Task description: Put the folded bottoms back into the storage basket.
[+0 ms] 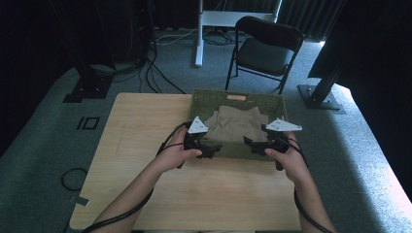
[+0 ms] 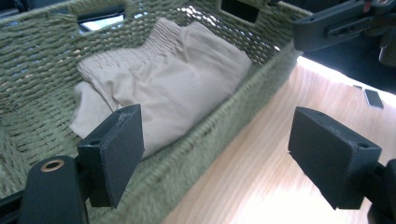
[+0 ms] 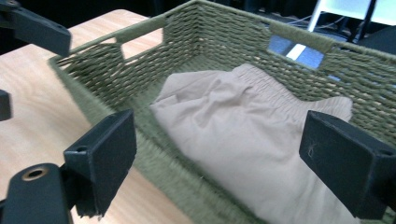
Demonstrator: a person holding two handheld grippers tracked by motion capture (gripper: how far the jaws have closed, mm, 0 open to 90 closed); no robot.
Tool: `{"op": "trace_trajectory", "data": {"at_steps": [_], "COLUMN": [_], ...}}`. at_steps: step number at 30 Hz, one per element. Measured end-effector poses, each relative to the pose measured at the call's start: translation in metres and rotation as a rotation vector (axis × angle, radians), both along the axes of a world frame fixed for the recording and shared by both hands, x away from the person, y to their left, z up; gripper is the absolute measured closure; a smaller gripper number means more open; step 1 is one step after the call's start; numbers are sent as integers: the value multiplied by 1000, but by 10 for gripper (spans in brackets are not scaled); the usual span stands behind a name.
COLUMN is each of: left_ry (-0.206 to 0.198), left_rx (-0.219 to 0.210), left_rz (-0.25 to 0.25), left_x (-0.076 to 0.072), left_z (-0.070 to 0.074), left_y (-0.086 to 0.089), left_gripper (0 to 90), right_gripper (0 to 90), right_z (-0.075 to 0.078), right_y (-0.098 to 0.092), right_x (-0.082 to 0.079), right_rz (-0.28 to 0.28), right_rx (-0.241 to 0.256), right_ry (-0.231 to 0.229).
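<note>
A green woven basket [image 1: 238, 97] stands at the far middle of the wooden table [image 1: 141, 136], and a folded beige cloth [image 1: 236, 124] lies inside it. My left gripper [image 1: 212, 148] is open at the basket's near rim [image 2: 219, 126]: one jaw is inside over the beige cloth [image 2: 177, 88], the other is over the table. My right gripper [image 1: 249, 144] is also open at the near rim, toward its right end. In the right gripper view the right gripper [image 3: 224, 163] has one jaw over the beige cloth [image 3: 252, 135] and one by the basket rim [image 3: 154, 154]. Neither gripper holds anything.
A black folding chair [image 1: 267, 48] and a white desk leg [image 1: 199, 34] stand on the carpet beyond the table. Black stand bases sit at the left [image 1: 90, 87] and right [image 1: 318, 97], with cables [image 1: 155, 73] on the floor.
</note>
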State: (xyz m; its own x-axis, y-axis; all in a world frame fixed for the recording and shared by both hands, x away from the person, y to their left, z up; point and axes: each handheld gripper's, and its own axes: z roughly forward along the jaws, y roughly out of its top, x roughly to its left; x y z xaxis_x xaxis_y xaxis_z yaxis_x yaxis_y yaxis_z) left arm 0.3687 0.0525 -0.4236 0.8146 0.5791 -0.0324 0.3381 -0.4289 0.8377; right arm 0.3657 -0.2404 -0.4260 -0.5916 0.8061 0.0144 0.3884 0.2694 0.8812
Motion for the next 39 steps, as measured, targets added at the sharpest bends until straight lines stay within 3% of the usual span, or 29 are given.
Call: {"op": "trace_trajectory", "data": {"at_steps": [7, 22, 31, 39], "left_ry": [-23, 7, 36, 49], "left_rx": [16, 5, 17, 51], "left_rz": [6, 22, 33, 74], "left_x": [-14, -33, -39, -42], "left_z": [-9, -38, -60, -81], "left_y": [5, 23, 31, 45], "left_gripper": [195, 195, 195, 195], "right_gripper": [108, 108, 109, 108], "right_z": [-11, -49, -72, -91], "right_y": [-1, -6, -10, -13], "right_x": [-18, -43, -56, -64], "right_rz": [15, 2, 11, -2], "right_rx": [8, -30, -32, -43], "right_ry": [-5, 9, 62, 96]}}
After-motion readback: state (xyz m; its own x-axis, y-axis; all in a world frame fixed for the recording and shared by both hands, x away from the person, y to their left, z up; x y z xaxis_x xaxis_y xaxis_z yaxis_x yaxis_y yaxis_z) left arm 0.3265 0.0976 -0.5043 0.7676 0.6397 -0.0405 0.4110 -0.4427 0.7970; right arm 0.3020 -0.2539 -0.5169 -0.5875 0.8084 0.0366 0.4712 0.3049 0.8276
